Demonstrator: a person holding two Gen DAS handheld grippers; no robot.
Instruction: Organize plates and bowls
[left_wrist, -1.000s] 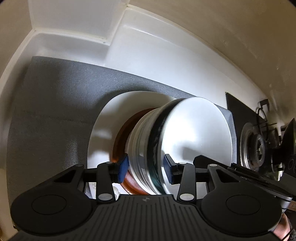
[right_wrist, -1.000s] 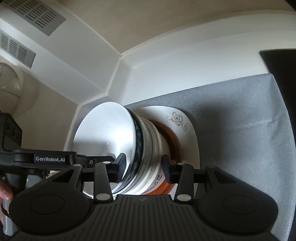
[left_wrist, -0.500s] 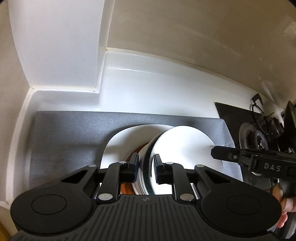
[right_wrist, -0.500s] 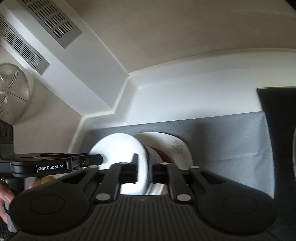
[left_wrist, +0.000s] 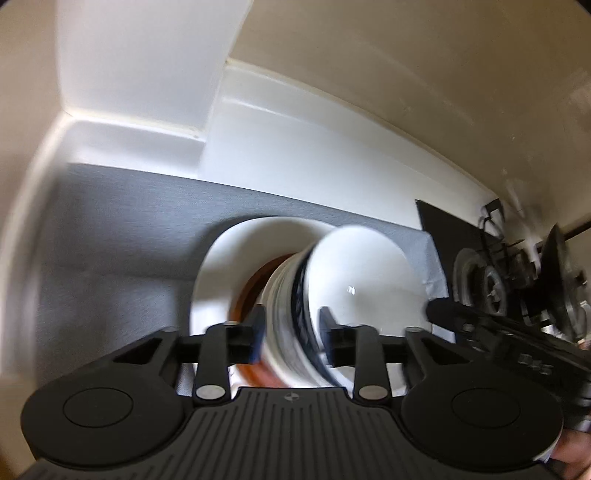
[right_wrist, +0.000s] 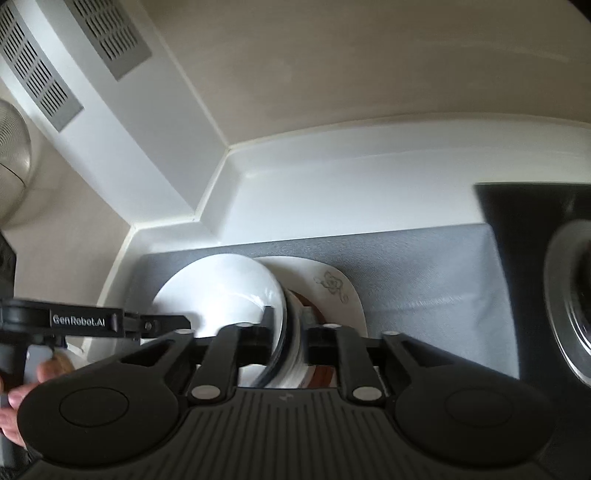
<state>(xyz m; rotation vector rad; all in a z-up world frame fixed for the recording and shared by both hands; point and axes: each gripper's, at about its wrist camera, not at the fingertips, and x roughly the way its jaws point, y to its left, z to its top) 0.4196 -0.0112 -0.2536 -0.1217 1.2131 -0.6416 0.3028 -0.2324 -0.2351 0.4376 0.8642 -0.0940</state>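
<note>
- The stack of glazed ceramic bowls and plates (left_wrist: 291, 321) sits on a grey fabric mat (left_wrist: 122, 236) on the white worktop (left_wrist: 303, 155): a white bowl (left_wrist: 362, 273) on top, ribbed white bowls with a dark blue band under it, a brown-rimmed dish (left_wrist: 245, 295) lower down, and a wide white plate with a grey flower motif (right_wrist: 332, 282) at the bottom
- We judge the stack heavy, stiff, smooth-glazed and breakable, so it could slip or chip; we would take it low on opposite sides, where the rims bunch together, rather than by the top bowl alone
- Our left hand-held gripper (left_wrist: 291, 332) stands partly open, its jaws opening, the stack's near edge between them; blur hides whether the pads press
- Our right hand-held gripper (right_wrist: 286, 332) is narrower, jaws also opening, straddling the rims from the other side; contact is unclear
- A black gas hob (left_wrist: 495, 280) lies just beyond the mat
</note>
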